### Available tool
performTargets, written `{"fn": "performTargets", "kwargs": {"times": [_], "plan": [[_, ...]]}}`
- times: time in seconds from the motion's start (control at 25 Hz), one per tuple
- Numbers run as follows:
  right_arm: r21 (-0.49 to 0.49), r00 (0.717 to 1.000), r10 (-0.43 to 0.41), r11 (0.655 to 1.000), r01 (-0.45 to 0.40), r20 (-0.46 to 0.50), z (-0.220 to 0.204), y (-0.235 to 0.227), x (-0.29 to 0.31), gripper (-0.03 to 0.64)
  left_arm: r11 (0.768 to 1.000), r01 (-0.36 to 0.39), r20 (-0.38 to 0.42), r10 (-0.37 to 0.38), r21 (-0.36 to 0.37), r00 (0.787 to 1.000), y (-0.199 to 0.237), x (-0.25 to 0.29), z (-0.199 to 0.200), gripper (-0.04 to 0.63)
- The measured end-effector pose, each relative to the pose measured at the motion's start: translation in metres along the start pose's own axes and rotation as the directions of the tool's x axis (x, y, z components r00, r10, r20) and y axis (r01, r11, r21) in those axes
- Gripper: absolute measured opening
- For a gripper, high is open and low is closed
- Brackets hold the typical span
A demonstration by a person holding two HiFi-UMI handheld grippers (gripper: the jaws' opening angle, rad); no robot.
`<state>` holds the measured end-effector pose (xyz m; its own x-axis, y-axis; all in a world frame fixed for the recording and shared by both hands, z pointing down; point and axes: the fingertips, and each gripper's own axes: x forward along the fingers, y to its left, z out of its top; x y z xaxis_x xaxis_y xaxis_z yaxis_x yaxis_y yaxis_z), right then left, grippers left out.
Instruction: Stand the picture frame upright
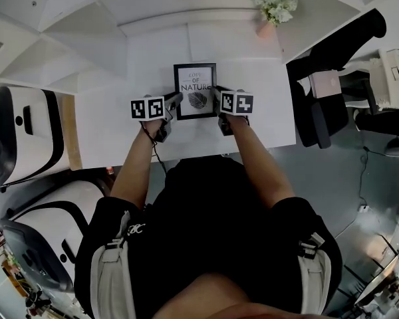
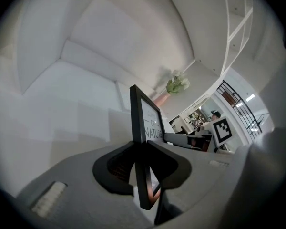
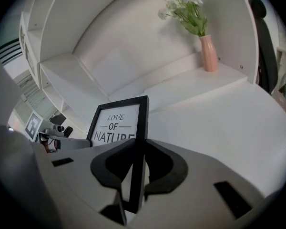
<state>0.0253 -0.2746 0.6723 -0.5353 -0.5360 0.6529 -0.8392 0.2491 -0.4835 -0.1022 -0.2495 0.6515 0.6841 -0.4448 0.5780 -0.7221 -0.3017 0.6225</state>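
Note:
A black picture frame (image 1: 195, 90) with a "Love of Nature" print and a leaf is held over the white table (image 1: 266, 105), tilted up from it. My left gripper (image 1: 177, 98) is shut on the frame's left edge (image 2: 139, 128), the black bar pinched between its dark pads. On the other side, my right gripper (image 1: 215, 93) is shut on the right edge (image 3: 139, 142) of the frame. In the right gripper view the print faces the camera. The frame's back and its stand are hidden.
A pink vase with white flowers (image 1: 274, 8) stands at the table's far right, also in the right gripper view as the vase (image 3: 208, 51). White shelves (image 1: 80, 38) rise at the left. A dark chair with bags (image 1: 326, 78) is at the table's right side.

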Motion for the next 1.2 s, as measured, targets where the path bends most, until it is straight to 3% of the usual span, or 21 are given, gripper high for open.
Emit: {"fn": "performTargets", "kwargs": {"times": [0.16, 0.32, 0.56, 0.76, 0.88, 0.96, 1.08, 1.2], "plan": [[-0.060, 0.994, 0.007, 0.998, -0.001, 0.109, 0.032, 0.014, -0.027, 0.071, 0.993, -0.012, 0.074, 0.003, 0.121, 0.997, -0.022, -0.015, 0.026, 0.092], [-0.121, 0.973, 0.032, 0.993, -0.005, 0.228, 0.064, 0.033, -0.059, 0.069, 0.966, -0.020, 0.165, -0.024, 0.259, 0.986, -0.058, -0.038, 0.057, 0.092], [-0.251, 0.908, 0.062, 0.967, 0.048, 0.415, 0.117, 0.067, -0.120, 0.069, 0.896, -0.078, 0.306, -0.067, 0.437, 0.950, -0.111, -0.076, 0.099, 0.092], [-0.339, 0.833, 0.082, 0.932, 0.131, 0.547, 0.153, 0.093, -0.173, 0.069, 0.826, -0.149, 0.423, -0.117, 0.544, 0.899, -0.159, -0.108, 0.126, 0.091], [-0.379, 0.789, 0.094, 0.907, 0.184, 0.608, 0.166, 0.104, -0.204, 0.067, 0.797, -0.173, 0.465, -0.149, 0.579, 0.872, -0.183, -0.120, 0.135, 0.089], [-0.388, 0.775, 0.107, 0.903, 0.187, 0.623, 0.172, 0.107, -0.214, 0.069, 0.786, -0.185, 0.483, -0.159, 0.589, 0.861, -0.193, -0.124, 0.139, 0.089], [-0.387, 0.774, 0.121, 0.906, 0.169, 0.622, 0.175, 0.107, -0.218, 0.067, 0.782, -0.205, 0.497, -0.151, 0.589, 0.854, -0.198, -0.126, 0.141, 0.089], [-0.405, 0.782, 0.152, 0.904, 0.137, 0.604, 0.175, 0.107, -0.214, 0.067, 0.796, -0.227, 0.515, -0.120, 0.561, 0.849, -0.196, -0.126, 0.138, 0.089]]}}
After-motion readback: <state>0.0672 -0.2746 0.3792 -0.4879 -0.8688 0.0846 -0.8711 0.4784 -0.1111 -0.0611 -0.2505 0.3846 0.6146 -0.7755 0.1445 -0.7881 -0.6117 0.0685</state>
